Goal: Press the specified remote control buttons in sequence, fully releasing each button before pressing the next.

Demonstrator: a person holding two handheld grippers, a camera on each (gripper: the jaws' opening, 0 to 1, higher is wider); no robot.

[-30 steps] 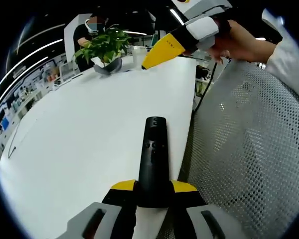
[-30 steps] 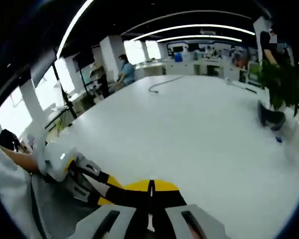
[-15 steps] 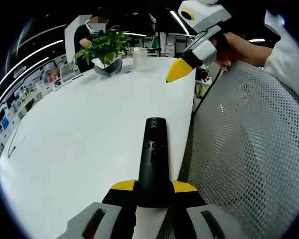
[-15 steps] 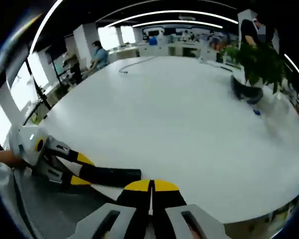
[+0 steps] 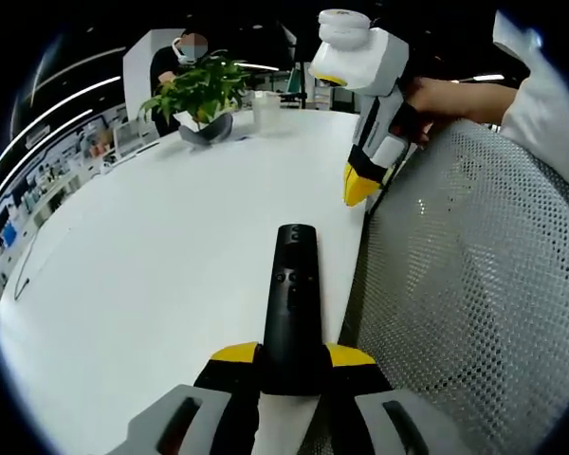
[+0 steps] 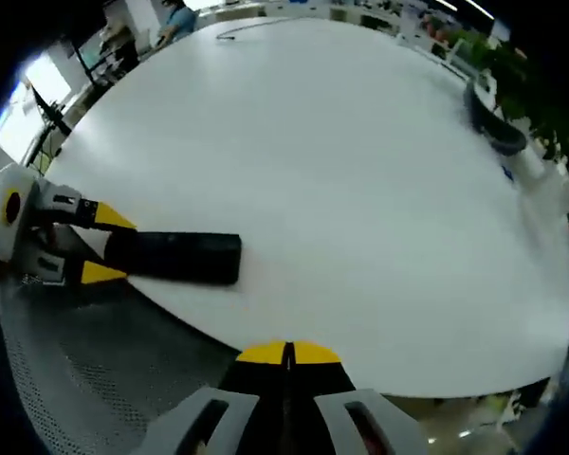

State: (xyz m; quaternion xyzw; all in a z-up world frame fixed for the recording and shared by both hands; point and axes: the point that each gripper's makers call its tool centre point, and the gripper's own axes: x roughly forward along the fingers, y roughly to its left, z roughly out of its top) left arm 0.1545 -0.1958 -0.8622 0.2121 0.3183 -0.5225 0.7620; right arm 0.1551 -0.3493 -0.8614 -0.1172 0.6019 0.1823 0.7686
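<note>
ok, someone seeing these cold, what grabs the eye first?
The black remote control, clamped at its near end in the left gripper and lying along the white table. Next, the right gripper, jaws shut, yellow tips pointing down at the table edge beyond the remote. Then the potted plant at the far side.

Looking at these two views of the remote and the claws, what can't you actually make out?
- Left gripper view: the near end of the black remote is hidden between the left claw; its buttons are too small to read.
- Right gripper view: the remote is blurred, with no buttons discernible; the potted plant is smeared at the edge.
- Left gripper view: the right claw points down at the white table; the table edge cuts off whatever lies below.
</note>
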